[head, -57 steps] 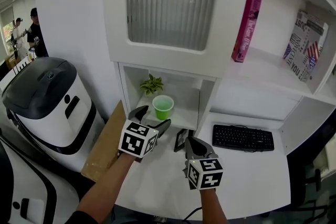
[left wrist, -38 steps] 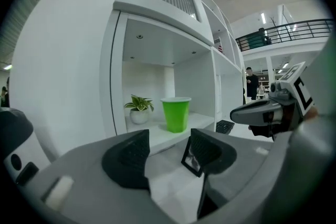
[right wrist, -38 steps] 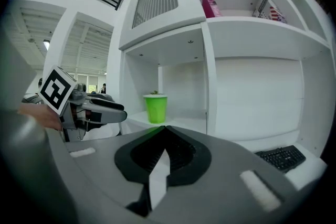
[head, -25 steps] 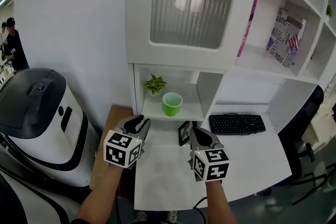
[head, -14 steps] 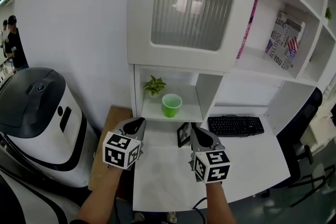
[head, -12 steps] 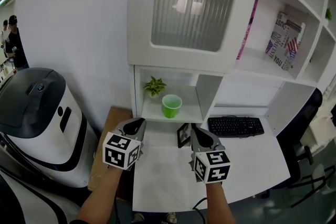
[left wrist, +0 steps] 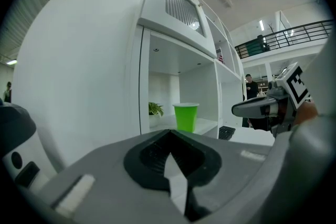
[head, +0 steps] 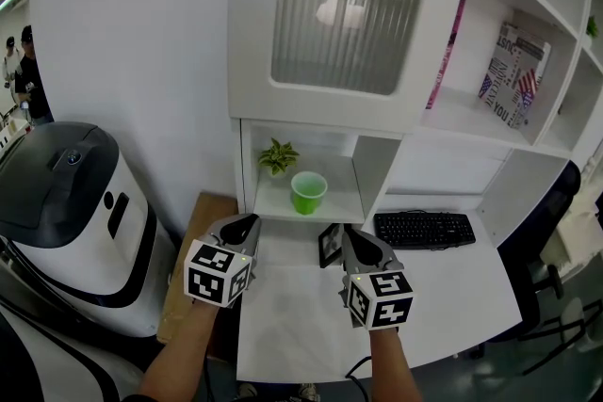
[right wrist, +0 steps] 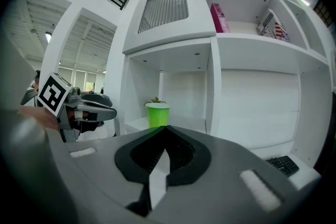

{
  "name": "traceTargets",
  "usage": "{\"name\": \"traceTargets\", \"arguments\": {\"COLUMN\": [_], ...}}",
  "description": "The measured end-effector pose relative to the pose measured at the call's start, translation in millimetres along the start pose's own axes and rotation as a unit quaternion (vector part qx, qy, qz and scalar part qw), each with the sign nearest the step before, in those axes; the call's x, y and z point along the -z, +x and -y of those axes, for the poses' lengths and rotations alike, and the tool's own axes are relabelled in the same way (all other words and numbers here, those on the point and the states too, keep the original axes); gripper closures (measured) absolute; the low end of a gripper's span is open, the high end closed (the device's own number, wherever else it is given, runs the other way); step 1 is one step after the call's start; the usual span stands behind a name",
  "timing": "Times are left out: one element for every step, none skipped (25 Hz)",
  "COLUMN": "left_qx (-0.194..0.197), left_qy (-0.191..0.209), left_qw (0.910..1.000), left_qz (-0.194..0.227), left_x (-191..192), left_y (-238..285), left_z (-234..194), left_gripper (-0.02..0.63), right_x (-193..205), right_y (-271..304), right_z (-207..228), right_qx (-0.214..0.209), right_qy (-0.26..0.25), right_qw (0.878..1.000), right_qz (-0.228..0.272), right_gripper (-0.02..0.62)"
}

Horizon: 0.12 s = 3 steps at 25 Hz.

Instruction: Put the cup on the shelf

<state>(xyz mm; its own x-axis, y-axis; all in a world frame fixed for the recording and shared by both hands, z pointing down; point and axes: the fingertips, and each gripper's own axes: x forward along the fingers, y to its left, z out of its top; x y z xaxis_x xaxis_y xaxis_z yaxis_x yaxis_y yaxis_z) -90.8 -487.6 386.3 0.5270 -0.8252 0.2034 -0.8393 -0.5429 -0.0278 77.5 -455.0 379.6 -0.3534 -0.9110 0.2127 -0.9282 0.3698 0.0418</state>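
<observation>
The green cup [head: 308, 192] stands upright on the low white shelf [head: 273, 201], in front of a small potted plant [head: 276, 154]. Nothing holds it. My left gripper [head: 246, 224] hovers over the desk, short of the shelf and to the cup's lower left, jaws shut and empty. My right gripper [head: 353, 238] is level with it to the right, also shut and empty. The left gripper view looks over the shut left gripper [left wrist: 169, 137] at the cup [left wrist: 186, 116]. In the right gripper view the cup [right wrist: 157, 114] stands beyond the shut right gripper [right wrist: 164, 131].
A small black picture frame [head: 329, 244] and a black keyboard [head: 424, 229] lie on the white desk [head: 292, 315]. A ribbed-glass cabinet door [head: 349, 9] hangs above the shelf. A pink book [head: 444, 42] and a magazine [head: 513, 72] sit higher right. A white-and-black machine [head: 66, 193] and cardboard [head: 193, 254] flank the left.
Both grippers have drawn back from the shelf. The left gripper, open close to the cup 2.3 s ago, is now shut. Little has moved in the last half second.
</observation>
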Motion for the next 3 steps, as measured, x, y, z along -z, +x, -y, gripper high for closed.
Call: {"name": "traceTargets", "arguments": {"left_qx": [0.000, 0.000, -0.001], "left_qy": [0.000, 0.000, 0.000], "left_qw": [1.0000, 1.0000, 1.0000], "left_qz": [0.000, 0.000, -0.001], "left_x": [0.0, 0.1, 0.3], "left_y": [0.5, 1.1, 1.7], "left_z": [0.0, -0.1, -0.3], "left_gripper": [0.606, 0.606, 0.606], "right_x": [-0.1, -0.3, -0.5], "right_y": [0.4, 0.8, 1.2], "right_z": [0.3, 0.7, 1.1], "right_qx": [0.000, 0.000, 0.000], "right_qy": [0.000, 0.000, 0.000], "right_qw": [1.000, 1.000, 1.000], "right_qz": [0.000, 0.000, 0.000], "right_gripper": [0.574, 0.574, 0.574]}}
